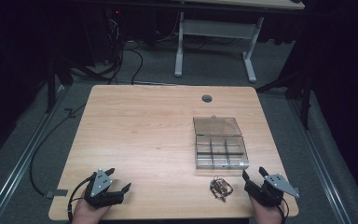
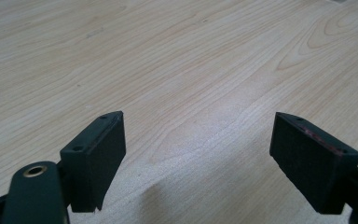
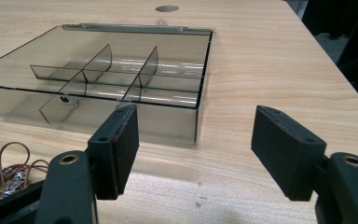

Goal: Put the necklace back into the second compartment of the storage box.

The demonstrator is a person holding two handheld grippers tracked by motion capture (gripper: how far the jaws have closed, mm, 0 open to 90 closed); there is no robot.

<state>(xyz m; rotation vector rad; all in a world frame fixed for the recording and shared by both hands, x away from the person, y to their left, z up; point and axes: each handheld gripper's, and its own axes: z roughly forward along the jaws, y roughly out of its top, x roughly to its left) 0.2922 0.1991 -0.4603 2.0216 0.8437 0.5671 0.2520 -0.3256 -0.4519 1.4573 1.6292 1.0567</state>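
While both hand-held grippers (image 1: 113,183) (image 1: 253,174) gape empty, organizer box (image 1: 221,153) lid (image 1: 216,126) hinged away.

In the high view, the person's two hands are cut off by the bottom edge, so only a small part of each is seen behind the left claw (image 1: 119,182) and the right claw (image 1: 253,174). The small tangled bundle of brown cord and metal pieces (image 1: 221,188) is too small there to tell what it is. In the right gripper view this bundle (image 3: 7,173) is cut by the left edge and partly hidden behind the claw's left jaw. The near wall of the smoky transparent plastic box with dividers (image 3: 168,122) is also partly covered by that jaw. The room around the light wooden table (image 1: 140,126) is too dark to read.
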